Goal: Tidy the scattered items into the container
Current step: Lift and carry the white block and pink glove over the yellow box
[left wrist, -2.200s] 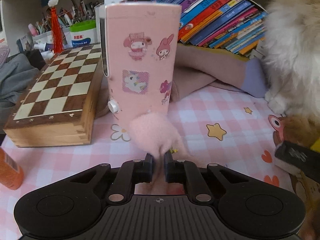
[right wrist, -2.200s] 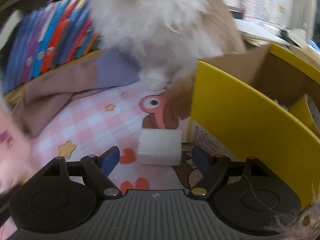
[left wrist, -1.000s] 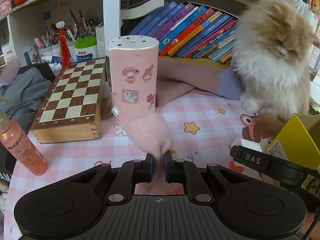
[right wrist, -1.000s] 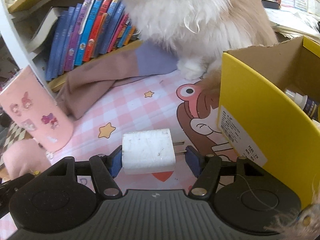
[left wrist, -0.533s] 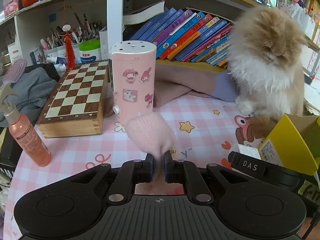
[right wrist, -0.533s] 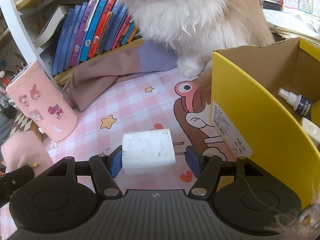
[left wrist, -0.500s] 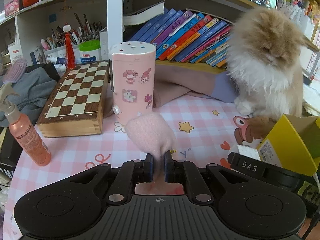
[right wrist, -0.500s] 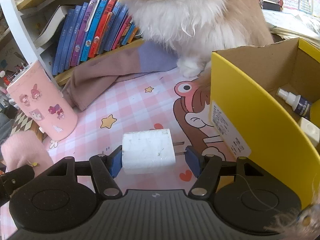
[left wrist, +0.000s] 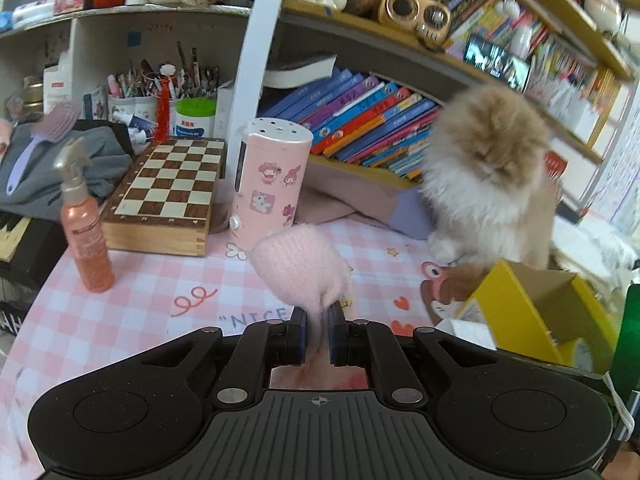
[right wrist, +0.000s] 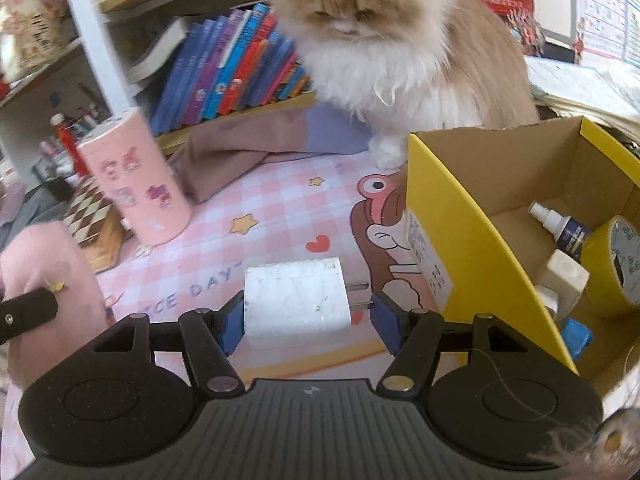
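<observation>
Left gripper (left wrist: 317, 330): pinched tight on soft pink fuzzy sock (left wrist: 300, 270), bulging ahead of fingertips; likely light, floppy. Right gripper (right wrist: 306, 318): clamped on white charger (right wrist: 296, 302), prongs against right pad; probably rigid, smooth, best held by flat sides. Yellow box (right wrist: 460, 232) right of fingers.

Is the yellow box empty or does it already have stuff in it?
Not empty: the yellow box holds a spray bottle, a tape roll and a white item.

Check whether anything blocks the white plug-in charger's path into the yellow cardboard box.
Only the yellow cardboard box's near wall stands between it and the white plug-in charger in the right gripper; the top is open.
</observation>
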A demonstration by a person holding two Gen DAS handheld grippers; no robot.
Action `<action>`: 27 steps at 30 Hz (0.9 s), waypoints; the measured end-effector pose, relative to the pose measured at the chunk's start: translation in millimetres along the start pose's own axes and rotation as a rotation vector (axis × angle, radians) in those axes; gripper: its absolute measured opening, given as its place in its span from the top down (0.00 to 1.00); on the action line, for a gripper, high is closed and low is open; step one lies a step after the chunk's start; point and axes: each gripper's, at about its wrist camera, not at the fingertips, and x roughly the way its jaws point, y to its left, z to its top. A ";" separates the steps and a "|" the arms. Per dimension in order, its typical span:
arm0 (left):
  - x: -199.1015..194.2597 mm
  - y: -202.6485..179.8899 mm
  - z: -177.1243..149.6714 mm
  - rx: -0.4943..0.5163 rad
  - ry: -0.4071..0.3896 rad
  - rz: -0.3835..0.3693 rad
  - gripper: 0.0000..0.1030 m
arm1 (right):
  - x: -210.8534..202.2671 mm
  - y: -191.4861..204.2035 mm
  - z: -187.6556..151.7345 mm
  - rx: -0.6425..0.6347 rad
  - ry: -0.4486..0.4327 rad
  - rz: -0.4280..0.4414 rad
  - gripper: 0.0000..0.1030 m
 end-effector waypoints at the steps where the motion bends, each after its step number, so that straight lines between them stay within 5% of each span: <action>1: -7.1 0.5 -2.5 -0.007 -0.006 -0.006 0.91 | -6.4 0.3 -1.9 -0.012 -0.001 0.012 0.39; 16: -110.4 9.2 -50.6 -0.099 -0.070 -0.124 0.91 | -110.8 1.7 -53.3 -0.196 0.012 0.138 0.39; 27: -152.2 2.1 -85.3 -0.107 -0.060 -0.240 0.91 | -173.1 -13.8 -99.6 -0.210 0.014 0.120 0.39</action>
